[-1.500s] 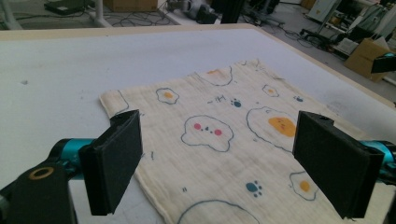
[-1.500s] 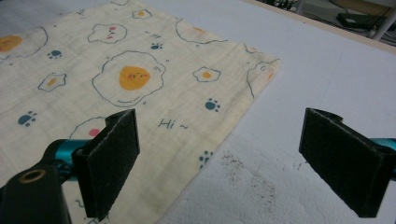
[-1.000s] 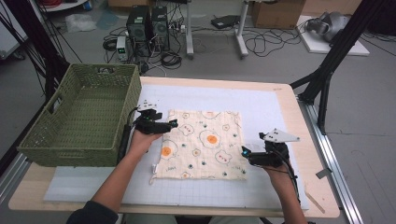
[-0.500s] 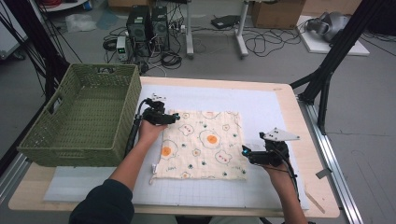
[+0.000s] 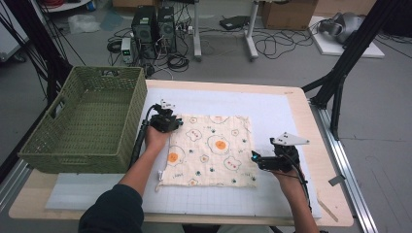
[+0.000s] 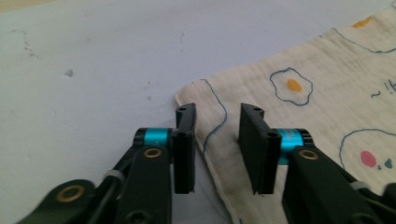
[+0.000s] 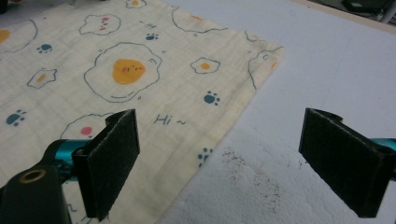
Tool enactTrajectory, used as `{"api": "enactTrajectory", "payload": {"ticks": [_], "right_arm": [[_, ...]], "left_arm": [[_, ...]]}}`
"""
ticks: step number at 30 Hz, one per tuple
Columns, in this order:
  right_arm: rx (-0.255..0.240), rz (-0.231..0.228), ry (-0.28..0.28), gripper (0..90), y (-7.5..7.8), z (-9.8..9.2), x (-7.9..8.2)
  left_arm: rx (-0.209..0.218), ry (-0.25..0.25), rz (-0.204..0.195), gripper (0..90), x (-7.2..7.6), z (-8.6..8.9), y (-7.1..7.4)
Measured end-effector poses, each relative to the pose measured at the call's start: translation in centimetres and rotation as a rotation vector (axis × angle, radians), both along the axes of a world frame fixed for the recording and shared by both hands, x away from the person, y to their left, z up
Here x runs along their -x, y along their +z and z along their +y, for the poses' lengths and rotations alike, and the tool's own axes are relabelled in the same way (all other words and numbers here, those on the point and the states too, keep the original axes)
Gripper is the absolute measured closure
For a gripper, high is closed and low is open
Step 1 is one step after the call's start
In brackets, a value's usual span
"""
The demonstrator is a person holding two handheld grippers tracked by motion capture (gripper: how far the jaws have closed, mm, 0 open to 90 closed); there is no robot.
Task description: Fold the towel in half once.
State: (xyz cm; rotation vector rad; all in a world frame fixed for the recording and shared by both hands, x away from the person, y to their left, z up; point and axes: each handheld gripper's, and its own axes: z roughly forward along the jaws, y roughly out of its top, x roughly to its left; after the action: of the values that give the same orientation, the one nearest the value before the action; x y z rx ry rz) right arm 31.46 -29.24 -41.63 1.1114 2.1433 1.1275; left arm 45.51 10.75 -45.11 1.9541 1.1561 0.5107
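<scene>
The left gripper (image 5: 167, 121), on an outstretched forearm, has just been closing its jaws over the near corner of the cloth (image 5: 214, 148), pads not yet pressing. The right gripper (image 5: 260, 160) hovers wide apart beside the cloth's opposite edge.

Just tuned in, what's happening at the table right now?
A person works on a printed cloth spread flat on the white mat, a gripper in each hand. The left gripper is at the cloth's far left corner, its jaws just closing over the edge with a gap left, nothing pinched yet. The right gripper hangs wide open over the cloth's near right edge. A green basket stands left.
</scene>
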Motion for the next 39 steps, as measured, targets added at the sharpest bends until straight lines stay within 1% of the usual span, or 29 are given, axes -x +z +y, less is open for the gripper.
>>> {"api": "enactTrajectory", "payload": {"ticks": [3, 5, 6, 7, 9, 11, 13, 14, 15, 17, 18, 19, 21, 22, 23, 24, 25, 27, 28, 30, 31, 32, 33, 34, 36, 37, 38, 39], "right_arm": [[-0.005, 0.013, -0.007, 11.6, -0.2, 0.0, -0.4], [0.0, 0.022, -0.007, 11.5, -0.3, 0.0, -0.8], [0.002, 0.028, -0.007, 11.5, -0.2, 0.1, -1.0], [0.0, 0.024, -0.012, 11.5, -0.1, 0.0, -1.3], [-0.019, 0.022, -0.019, 11.5, 0.1, 0.0, -2.1], [-0.039, 0.025, -0.029, 11.5, 0.4, 0.0, -3.1], [-0.038, 0.043, -0.04, 11.6, 0.6, 0.2, -4.4], [-0.035, 0.048, -0.036, 11.6, 0.6, 0.3, -5.1], [-0.032, 0.065, -0.043, 12.0, 0.5, 0.5, -5.8], [-0.01, 0.091, -0.034, 19.2, 0.3, 1.0, -7.1], [0.0, 0.104, -0.033, 20.5, 0.1, 1.2, -7.8], [0.02, 0.121, -0.039, 21.1, 0.0, 1.4, -8.5], [0.023, 0.134, -0.034, 29.0, -0.4, 1.7, -9.7], [0.031, 0.139, -0.039, 31.4, -0.5, 2.0, -10.3], [0.041, 0.142, -0.038, 36.8, -0.7, 2.2, -10.8], [0.051, 0.145, -0.036, 39.8, -0.9, 2.3, -11.2], [0.06, 0.155, -0.047, 40.9, -1.1, 2.5, -11.6], [0.054, 0.185, -0.077, 46.4, -1.6, 2.6, -12.4], [0.048, 0.188, -0.087, 49.2, -1.8, 2.6, -12.7], [0.038, 0.194, -0.095, 51.9, -2.0, 2.9, -13.3], [0.038, 0.19, -0.1, 54.7, -2.1, 3.1, -13.5], [0.045, 0.191, -0.1, 55.1, -2.2, 3.3, -13.8], [0.045, 0.206, -0.1, 58.6, -2.4, 3.5, -14.0], [0.059, 0.212, -0.101, 60.3, -2.6, 3.6, -14.2], [0.028, 0.212, -0.121, 65.9, -2.7, 3.6, -14.3], [0.026, 0.213, -0.12, 74.2, -2.7, 3.6, -14.2], [0.015, 0.216, -0.097, 82.1, -2.7, 3.5, -14.2], [0.018, 0.219, -0.083, 85.7, -2.6, 3.7, -14.2]], "left_arm": [[0.022, -0.015, 0.01, 84.6, 0.0, 0.1, 0.0], [0.039, -0.011, 0.019, 85.9, 0.0, 0.3, 0.0], [0.056, 0.0, 0.021, 86.1, 0.0, 0.4, 0.0], [0.069, 0.005, 0.027, 86.2, 0.0, 0.6, 0.0], [0.096, 0.014, 0.034, 86.2, 0.0, 0.9, 0.1], [0.093, 0.011, 0.034, 86.2, 0.1, 1.0, 0.1], [0.106, 0.014, 0.037, 86.2, 0.1, 1.1, 0.2], [0.109, 0.014, 0.039, 86.1, 0.1, 1.2, 0.2], [0.113, 0.014, 0.039, 86.1, 0.1, 1.2, 0.2], [0.109, 0.012, 0.037, 86.0, 0.1, 1.2, 0.2], [0.114, 0.013, 0.039, 86.1, 0.1, 1.3, 0.2], [0.116, 0.013, 0.038, 86.0, 0.1, 1.3, 0.2], [0.121, 0.012, 0.038, 86.0, 0.1, 1.3, 0.3], [0.122, 0.012, 0.036, 86.0, 0.1, 1.3, 0.3], [0.121, 0.013, 0.033, 86.0, 0.1, 1.3, 0.4], [0.124, 0.013, 0.035, 86.0, 0.2, 1.4, 0.4], [0.127, 0.011, 0.032, 86.0, 0.2, 1.3, 0.4], [0.12, 0.005, 0.036, 86.0, 0.2, 1.4, 0.5], [0.122, 0.006, 0.035, 86.0, 0.2, 1.4, 0.5], [0.12, 0.004, 0.037, 86.0, 0.3, 1.4, 0.5], [0.117, 0.003, 0.037, 85.9, 0.3, 1.4, 0.5], [0.115, 0.005, 0.038, 85.9, 0.3, 1.4, 0.5], [0.114, 0.008, 0.042, 86.0, 0.4, 1.4, 0.5], [0.113, 0.008, 0.045, 86.0, 0.4, 1.3, 0.5], [0.105, 0.005, 0.042, 86.0, 0.4, 1.4, 0.6], [0.104, 0.006, 0.041, 86.1, 0.4, 1.4, 0.6], [0.105, 0.008, 0.039, 86.1, 0.5, 1.5, 0.7], [0.111, 0.012, 0.036, 86.2, 0.5, 1.6, 0.7]]}}
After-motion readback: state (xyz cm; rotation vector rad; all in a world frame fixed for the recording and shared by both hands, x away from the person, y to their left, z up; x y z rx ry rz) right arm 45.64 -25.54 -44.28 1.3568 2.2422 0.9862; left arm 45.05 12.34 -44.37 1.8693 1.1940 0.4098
